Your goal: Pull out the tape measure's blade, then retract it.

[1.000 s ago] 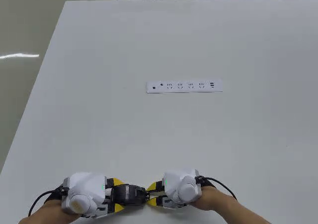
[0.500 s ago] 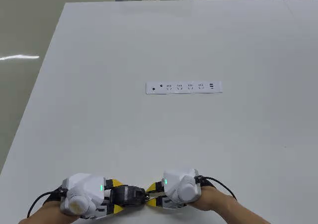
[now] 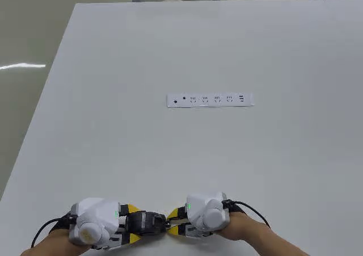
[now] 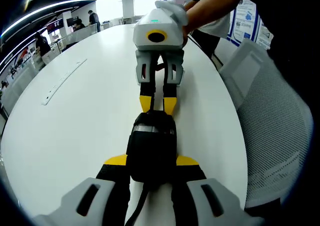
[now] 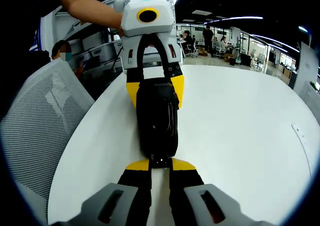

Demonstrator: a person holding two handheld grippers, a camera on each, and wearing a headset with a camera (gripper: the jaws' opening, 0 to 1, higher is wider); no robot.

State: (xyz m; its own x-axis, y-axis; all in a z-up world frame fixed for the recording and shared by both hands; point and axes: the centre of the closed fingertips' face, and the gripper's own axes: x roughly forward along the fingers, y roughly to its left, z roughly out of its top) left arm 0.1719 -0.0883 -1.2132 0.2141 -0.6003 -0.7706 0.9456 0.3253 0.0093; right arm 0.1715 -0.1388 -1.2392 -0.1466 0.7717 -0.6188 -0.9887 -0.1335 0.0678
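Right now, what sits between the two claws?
A black tape measure: the left claw grips its case, the right claw pinches its front end. The head view shows it.

The black tape measure [image 3: 148, 223] sits by the white table's [image 3: 227, 154] near edge, with almost no blade showing.

Left tongs [image 3: 135, 223] and right tongs [image 3: 171, 223] facing tip to tip, both clamped, forearms angled inward
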